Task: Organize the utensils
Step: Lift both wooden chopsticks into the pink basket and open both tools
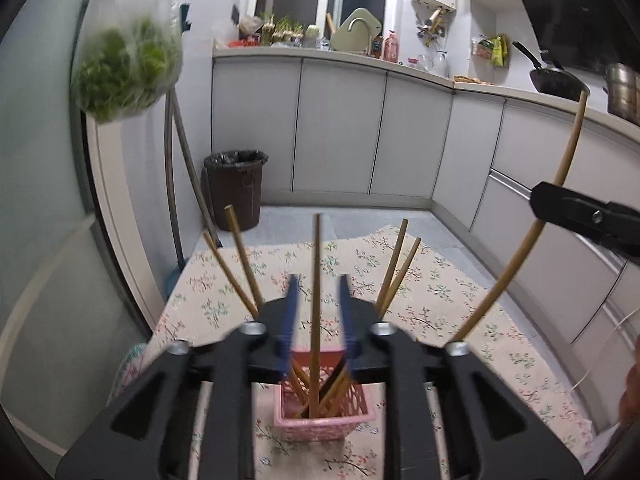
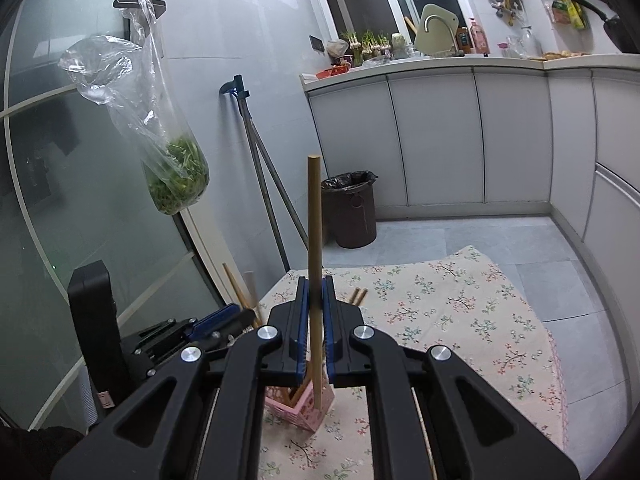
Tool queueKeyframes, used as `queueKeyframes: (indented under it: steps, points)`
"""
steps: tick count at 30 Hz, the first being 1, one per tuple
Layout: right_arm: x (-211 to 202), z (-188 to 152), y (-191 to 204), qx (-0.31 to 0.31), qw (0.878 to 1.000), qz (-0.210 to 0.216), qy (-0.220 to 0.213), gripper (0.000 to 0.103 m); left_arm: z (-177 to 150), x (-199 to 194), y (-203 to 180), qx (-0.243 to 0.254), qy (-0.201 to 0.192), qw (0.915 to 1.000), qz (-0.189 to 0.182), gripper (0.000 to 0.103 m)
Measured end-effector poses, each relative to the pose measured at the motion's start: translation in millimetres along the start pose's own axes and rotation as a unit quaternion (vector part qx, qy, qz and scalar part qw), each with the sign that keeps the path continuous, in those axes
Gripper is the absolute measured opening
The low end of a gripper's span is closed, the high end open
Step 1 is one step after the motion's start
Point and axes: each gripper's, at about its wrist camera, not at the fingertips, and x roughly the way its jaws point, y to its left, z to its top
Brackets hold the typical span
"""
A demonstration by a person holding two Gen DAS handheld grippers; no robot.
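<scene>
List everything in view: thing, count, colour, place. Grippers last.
basket: 1, pink, on the tablecloth
chopsticks in basket: about six, brown, leaning outward
held chopstick: 1, brown, upright, lower end in the basket
tablecloth: 1, floral cream, under the basket
bin: 1, dark brown, black liner, on the floor by the cabinets
bag of greens: 1, clear, hanging from the door
pan: 1, black, on the counter
left hand-held gripper: black, blue pads, open above the basket
right hand-held gripper: black, blue pads, shut on the held chopstick
</scene>
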Motion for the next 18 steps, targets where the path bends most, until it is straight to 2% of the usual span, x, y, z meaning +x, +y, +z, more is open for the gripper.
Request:
queueKeyframes:
  steps: [1, 4, 6, 11, 18]
  points:
    - [2.1, 0.1, 2.4, 0.0, 1.0, 0.001, -0.001, 0.007, 0.8, -2.8, 3.6, -0.01, 0.005, 0.9999, 0.0, 0.033]
    - [7.6, -0.7, 9.5, 0.001, 1.0, 0.008, -0.004, 0.007, 3.9, -11.5, 14.0, -0.038, 0.022, 0.9989, 0.017, 0.053]
    - [11.8, -1.2, 14.9, 0.001, 1.0, 0.011, -0.007, 0.007, 5.8, -16.2, 20.5, -0.05, 0.04, 0.997, 0.043, 0.081]
    - [23.9, -2.6, 25.0, 0.004, 1.0, 0.009, -0.011, 0.007, 8.0, -21.6, 25.7, -0.06, 0.055, 0.9941, 0.071, 0.094]
    - [52.7, -14.5, 27.0, 0.013, 1.0, 0.0, 0.019, 0.007, 8.0, -21.6, 25.7, -0.057, 0.062, 0.9931, 0.081, 0.096]
